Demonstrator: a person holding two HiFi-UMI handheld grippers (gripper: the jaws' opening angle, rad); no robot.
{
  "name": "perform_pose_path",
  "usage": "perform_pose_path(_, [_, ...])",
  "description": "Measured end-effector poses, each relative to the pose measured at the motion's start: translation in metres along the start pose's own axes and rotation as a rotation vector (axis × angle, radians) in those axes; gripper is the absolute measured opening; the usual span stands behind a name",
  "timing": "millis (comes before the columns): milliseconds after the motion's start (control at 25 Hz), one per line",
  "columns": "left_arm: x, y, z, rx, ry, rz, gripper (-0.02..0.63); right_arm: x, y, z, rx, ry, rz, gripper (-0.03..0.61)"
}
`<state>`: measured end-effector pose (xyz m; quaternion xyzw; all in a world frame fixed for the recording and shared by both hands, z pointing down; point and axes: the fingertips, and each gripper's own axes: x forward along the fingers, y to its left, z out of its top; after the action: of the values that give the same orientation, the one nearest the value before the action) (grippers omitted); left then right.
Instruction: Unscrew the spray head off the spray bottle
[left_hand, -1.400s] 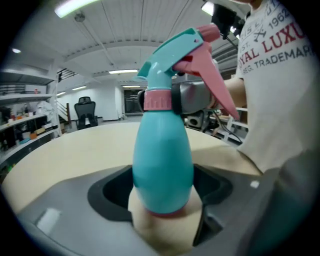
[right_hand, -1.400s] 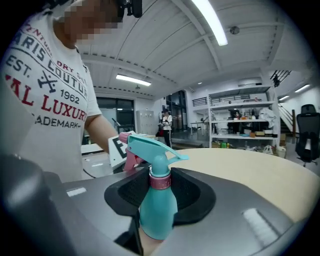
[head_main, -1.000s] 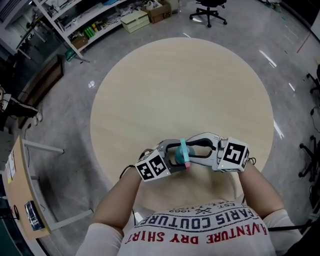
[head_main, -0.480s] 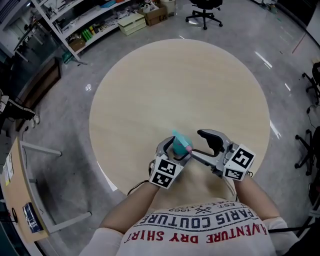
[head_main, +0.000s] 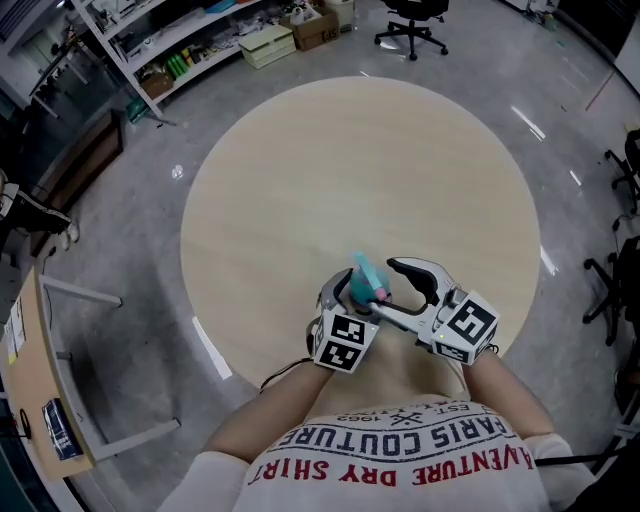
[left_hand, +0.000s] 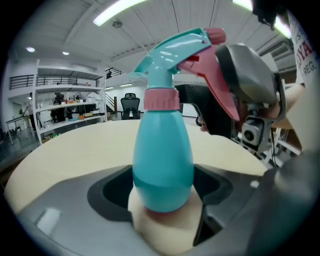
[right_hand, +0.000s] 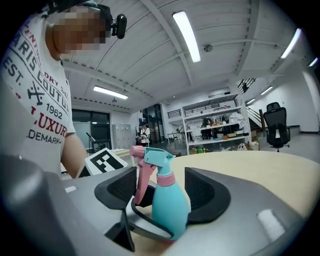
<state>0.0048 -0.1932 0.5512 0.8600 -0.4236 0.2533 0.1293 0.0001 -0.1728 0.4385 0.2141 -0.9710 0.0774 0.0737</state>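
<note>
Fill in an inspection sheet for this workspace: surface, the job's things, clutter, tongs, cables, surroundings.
Surface: round pale wooden table.
Job's things: teal spray bottle; its teal and pink spray head is still screwed on.
Clutter: nothing seen.
Tongs: left tongs shut on the bottle's lower body; right tongs open, their jaws have just been opening, with the bottle between them but not gripped.
Cables: thin dark cable by the left wrist.
Surroundings: grey floor, shelving, boxes, office chair, desk at the left.
</note>
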Motion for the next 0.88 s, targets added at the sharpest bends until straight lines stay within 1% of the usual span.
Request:
perform_pose_path(120, [0.005,-0.001,0.005,-0.011,-0.006,0.012,0.367,0.007,-0.001,0.002,-0.043,0.008,-0.002,0.274])
perform_pose_path(240, [0.001,0.002,0.004,-0.027,-0.021,0.005,0.367,0.008,0.005,0.005,-0.082,0.004,0.002,0.180])
perform_pose_path(320, [-0.002,0.001,0.002,-0.014,-0.030,-0.020,0.367,0.004,0.004,0.005,-0.090,0.005,0.000,0.052])
perform_pose_path(400, [-0.005,-0.003,-0.002,0.043,-0.039,-0.084,0.367,0.000,0.002,0.002,-0.088,0.014,0.036,0.046])
perform_pose_path(440, [-0.006,-0.006,-0.004,0.086,-0.043,-0.134,0.367,-0.002,0.002,0.001,-0.088,0.018,0.069,0.044])
perform_pose_path(560, [-0.019,-0.009,-0.015,0.256,-0.043,-0.328,0.367,-0.003,0.008,-0.003,-0.082,0.037,0.202,0.043])
perform_pose_path(640, [-0.028,-0.009,-0.021,0.340,-0.030,-0.432,0.367,-0.001,0.013,-0.006,-0.071,0.065,0.286,0.043])
perform_pose_path(680, [-0.030,-0.010,-0.022,0.361,-0.025,-0.460,0.367,0.000,0.016,-0.006,-0.074,0.076,0.315,0.043])
perform_pose_path(760, [-0.031,-0.010,-0.023,0.369,-0.015,-0.472,0.367,0.002,0.020,-0.006,-0.095,0.090,0.337,0.044])
perform_pose_path(840, [-0.031,-0.011,-0.023,0.334,-0.016,-0.447,0.367,0.002,0.019,-0.007,-0.115,0.097,0.300,0.053])
perform_pose_path(880, [-0.030,-0.012,-0.022,0.300,-0.025,-0.426,0.367,0.000,0.016,-0.009,-0.116,0.099,0.263,0.114])
